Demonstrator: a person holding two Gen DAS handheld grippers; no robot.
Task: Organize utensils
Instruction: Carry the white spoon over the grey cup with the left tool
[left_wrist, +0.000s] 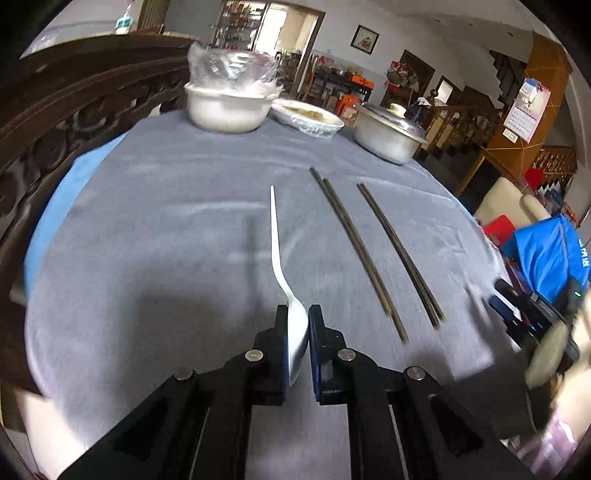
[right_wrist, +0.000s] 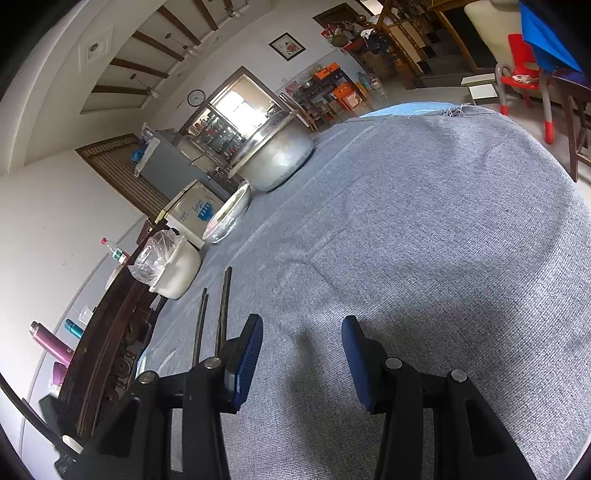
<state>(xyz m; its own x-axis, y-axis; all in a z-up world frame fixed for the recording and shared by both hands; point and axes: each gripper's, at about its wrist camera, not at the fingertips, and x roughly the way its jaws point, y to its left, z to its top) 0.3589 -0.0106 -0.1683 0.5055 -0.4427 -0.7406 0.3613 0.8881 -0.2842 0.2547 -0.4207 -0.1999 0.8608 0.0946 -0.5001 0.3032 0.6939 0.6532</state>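
Gripping the white plastic spoon (left_wrist: 291, 321) by its bowl, the left gripper (left_wrist: 297, 314) is clamped nearly shut (handle cantilevered forward above the grey tablecloth (left_wrist: 166, 221)). Slippage could swing it onto the chopsticks (left_wrist: 364, 254) alongside. The right gripper (right_wrist: 301, 358) hangs half-open, empty.

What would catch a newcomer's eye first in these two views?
The white plastic spoon, pinched by its bowl in the left tool with the handle pointing away over the grey tablecloth. To its right lie two pairs of dark chopsticks, and at the far edge stand a white pot and a lidded metal pot.
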